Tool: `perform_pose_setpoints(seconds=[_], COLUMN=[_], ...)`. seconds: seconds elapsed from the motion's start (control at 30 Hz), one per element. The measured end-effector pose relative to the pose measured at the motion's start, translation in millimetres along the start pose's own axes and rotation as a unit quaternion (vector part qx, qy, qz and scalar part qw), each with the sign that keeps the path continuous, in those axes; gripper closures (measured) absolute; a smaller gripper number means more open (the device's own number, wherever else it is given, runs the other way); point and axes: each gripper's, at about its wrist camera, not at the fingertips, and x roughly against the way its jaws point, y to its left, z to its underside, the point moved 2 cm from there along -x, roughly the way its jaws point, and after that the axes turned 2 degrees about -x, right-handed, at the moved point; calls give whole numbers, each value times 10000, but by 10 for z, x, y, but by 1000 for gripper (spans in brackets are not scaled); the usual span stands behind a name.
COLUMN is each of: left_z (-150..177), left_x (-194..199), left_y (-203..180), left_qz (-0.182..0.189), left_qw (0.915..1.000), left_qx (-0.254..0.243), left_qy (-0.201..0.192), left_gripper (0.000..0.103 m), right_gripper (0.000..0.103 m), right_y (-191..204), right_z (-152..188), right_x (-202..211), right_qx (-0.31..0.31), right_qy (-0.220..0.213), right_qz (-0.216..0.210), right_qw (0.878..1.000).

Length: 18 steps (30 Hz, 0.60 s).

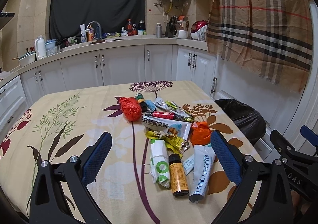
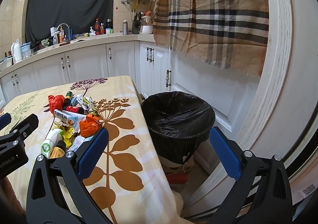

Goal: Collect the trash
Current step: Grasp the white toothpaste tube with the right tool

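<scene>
A heap of trash lies on the flowered tablecloth (image 1: 59, 144): a red crumpled bag (image 1: 130, 109), an orange crumpled bag (image 1: 199, 133), a small amber bottle (image 1: 177, 176), a white-green packet (image 1: 160, 162), a white tube (image 1: 202, 172), a red tube (image 1: 163, 115) and yellow wrappers (image 1: 174, 141). My left gripper (image 1: 161, 160) hangs open just above the near end of the heap, empty. My right gripper (image 2: 159, 152) is open and empty over the table's right edge, beside the black-lined bin (image 2: 178, 116). The same orange bag (image 2: 89, 125) sits left of its left finger.
The bin (image 1: 244, 118) stands on the floor right of the table. White cabinets (image 1: 119, 65) and a cluttered counter (image 1: 111, 42) run behind. A plaid cloth (image 1: 262, 25) hangs at the right. A box (image 2: 176, 168) sits under the bin.
</scene>
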Motion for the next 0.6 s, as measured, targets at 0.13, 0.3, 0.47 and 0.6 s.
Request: perform_pose_setpoints(seconds=[0.13,0.3,0.47,0.6], left_z=[36,114,196,290], left_x=[-38,-103,-141,-159], left_y=[102,304,526,744], left_qz=[-129,-224,-329,-463], left_qw=[9999,9992,9980,9966], left_qx=[47,117,151,344], left_qy=[79,316,509,583], left_gripper=[7,7,36,36], right_gripper=[4,5,10,10], right_y=[58,211,441,656], right_z=[22,49,69,98], right_x=[-39,-56,-65,-76], right_qx=[21,103,225,321], right_qy=[62,129,220,324], right_qz=[-52,-243,-553,-804], right_qw=[10000,9996,9980,9957])
